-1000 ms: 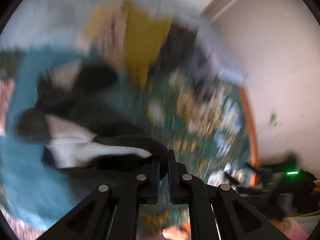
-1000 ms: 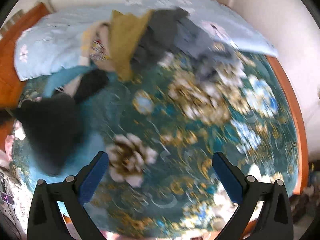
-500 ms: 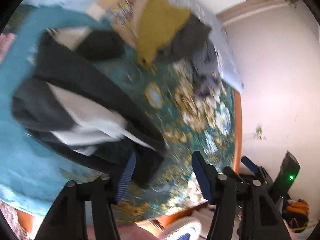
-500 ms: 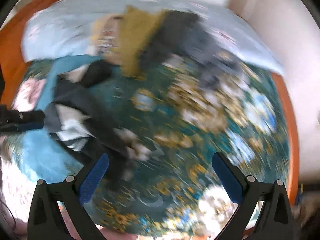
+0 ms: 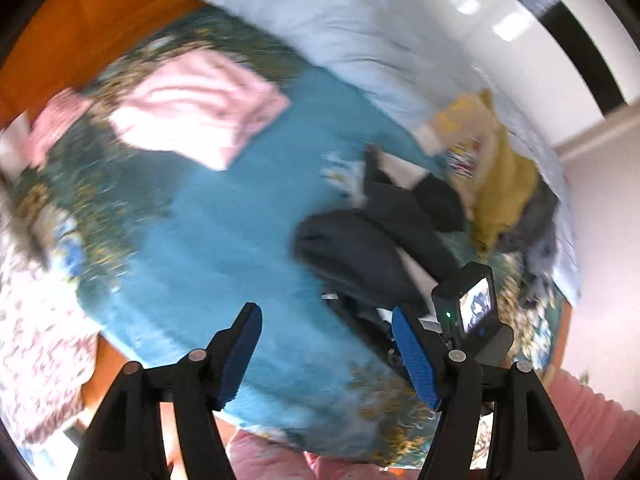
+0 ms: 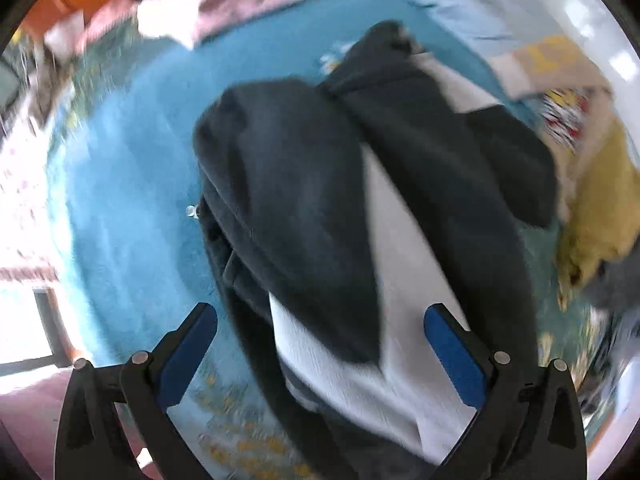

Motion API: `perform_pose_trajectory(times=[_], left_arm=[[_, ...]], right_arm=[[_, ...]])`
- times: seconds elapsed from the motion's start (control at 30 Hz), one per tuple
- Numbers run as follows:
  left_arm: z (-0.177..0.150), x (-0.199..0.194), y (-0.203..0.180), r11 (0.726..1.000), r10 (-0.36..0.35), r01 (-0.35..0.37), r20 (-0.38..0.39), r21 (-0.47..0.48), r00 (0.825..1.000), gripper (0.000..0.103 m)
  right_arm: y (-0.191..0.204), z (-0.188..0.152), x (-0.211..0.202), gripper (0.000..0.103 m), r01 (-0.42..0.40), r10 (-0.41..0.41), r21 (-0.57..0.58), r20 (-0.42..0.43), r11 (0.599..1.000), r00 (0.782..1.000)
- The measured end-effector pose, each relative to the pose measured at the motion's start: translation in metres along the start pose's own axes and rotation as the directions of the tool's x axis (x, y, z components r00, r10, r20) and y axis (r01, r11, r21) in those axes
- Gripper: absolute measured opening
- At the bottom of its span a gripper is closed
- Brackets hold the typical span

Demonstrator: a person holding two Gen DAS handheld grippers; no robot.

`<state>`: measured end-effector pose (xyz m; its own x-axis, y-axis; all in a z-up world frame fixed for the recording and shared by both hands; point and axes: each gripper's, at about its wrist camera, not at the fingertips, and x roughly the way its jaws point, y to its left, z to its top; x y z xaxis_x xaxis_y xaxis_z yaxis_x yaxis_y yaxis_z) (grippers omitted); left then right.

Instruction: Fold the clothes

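A dark grey and white garment (image 6: 320, 216) lies crumpled on a teal blanket (image 6: 132, 168) on the bed. My right gripper (image 6: 320, 352) is open and empty just above its near end, a jaw on each side. In the left wrist view the same garment (image 5: 360, 248) lies right of centre. My left gripper (image 5: 326, 352) is open and empty over the teal blanket (image 5: 224, 232), left of the garment. The right gripper's camera body (image 5: 468, 300) shows beside my left gripper's right finger.
A folded pink garment (image 5: 196, 116) lies far left near the orange bed frame (image 5: 100, 12). A pile of yellow, beige and grey clothes (image 5: 500, 184) lies far right by a pale blue pillow (image 5: 340, 28). The floral bedspread (image 5: 520, 320) shows to the right.
My left gripper opened, let go of the dark garment and swung left. My right gripper moved left over the garment, which now lies on the blanket.
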<state>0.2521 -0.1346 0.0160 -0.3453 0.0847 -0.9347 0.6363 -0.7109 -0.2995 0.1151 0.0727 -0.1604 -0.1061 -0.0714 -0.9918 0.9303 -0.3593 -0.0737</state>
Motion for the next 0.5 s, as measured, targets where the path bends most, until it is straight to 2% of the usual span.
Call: perform_pose_trajectory(times=[0.1,0.13,0.17,0.23,0.3,0.37,0.5], left_arm=[[0.005,-0.003,0.023,0.999,0.005,-0.005,-0.002,-0.048,1.000,0.071],[0.008,-0.002,0.027,0.998,0.004,-0.004,-0.004,-0.057,1.000,0.071],[0.010,0.000,0.029,0.998,-0.001,0.000,-0.008,-0.063,1.000,0.071],[0.017,0.003,0.030,0.997,-0.014,0.013,-0.016,-0.071,1.000,0.071],[0.028,0.015,0.025,0.996,-0.047,0.045,-0.025,-0.075,0.999,0.071],[0.040,0.028,0.014,0.995,-0.077,0.075,-0.030,-0.059,0.997,0.071],[0.069,0.067,-0.013,0.992,-0.122,0.121,-0.065,-0.016,0.990,0.072]], right_arm=[[0.005,0.011,0.017,0.103,0.040,-0.042,-0.034,-0.055,0.999,0.998],[0.003,0.011,0.017,0.098,0.035,-0.036,-0.026,-0.068,0.999,0.997],[0.001,0.011,0.015,0.073,0.028,-0.029,-0.015,-0.072,1.000,0.997],[-0.008,0.007,0.008,0.039,0.011,-0.010,0.016,-0.087,1.000,0.996],[-0.018,0.002,-0.001,0.028,-0.012,0.018,0.060,-0.099,0.998,0.995],[-0.035,-0.007,-0.017,0.024,-0.051,0.064,0.141,-0.087,0.989,0.994],[-0.073,-0.044,-0.071,0.020,-0.103,0.102,0.305,0.019,0.947,0.995]])
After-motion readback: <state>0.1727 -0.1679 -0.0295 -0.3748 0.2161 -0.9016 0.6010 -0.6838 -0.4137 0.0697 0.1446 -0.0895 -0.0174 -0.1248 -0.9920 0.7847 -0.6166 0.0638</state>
